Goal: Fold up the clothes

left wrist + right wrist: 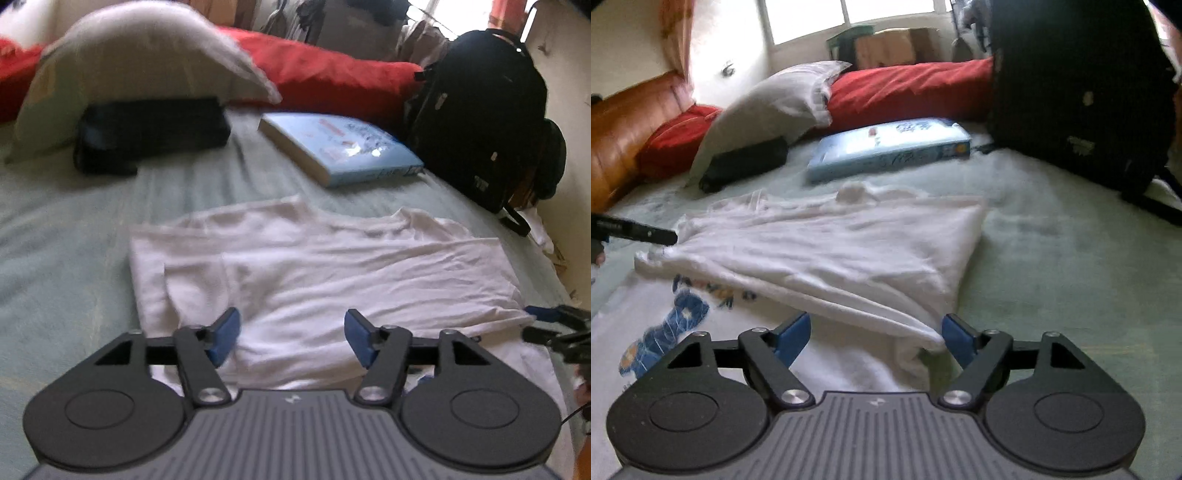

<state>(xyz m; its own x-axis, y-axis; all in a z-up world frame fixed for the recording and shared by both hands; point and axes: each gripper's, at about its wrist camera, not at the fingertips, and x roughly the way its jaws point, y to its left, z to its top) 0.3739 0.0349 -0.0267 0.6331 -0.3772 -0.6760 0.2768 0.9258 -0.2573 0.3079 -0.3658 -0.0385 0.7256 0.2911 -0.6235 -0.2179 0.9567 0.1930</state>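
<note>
Both claws, left and right, gape released over the white shirt.

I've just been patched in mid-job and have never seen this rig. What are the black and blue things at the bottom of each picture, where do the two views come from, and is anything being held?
There is no robot arm: a person holds a pair of tongs in each hand, and a camera on each looks forward along its blue fingers. One picture is from the left tongs, the other from the right tongs. Both stand open and hold nothing. A white shirt, partly folded, lies on the green bed beneath them. Beyond it lie a blue book, a black pouch, a grey pillow, a red cushion and a black backpack.
</note>
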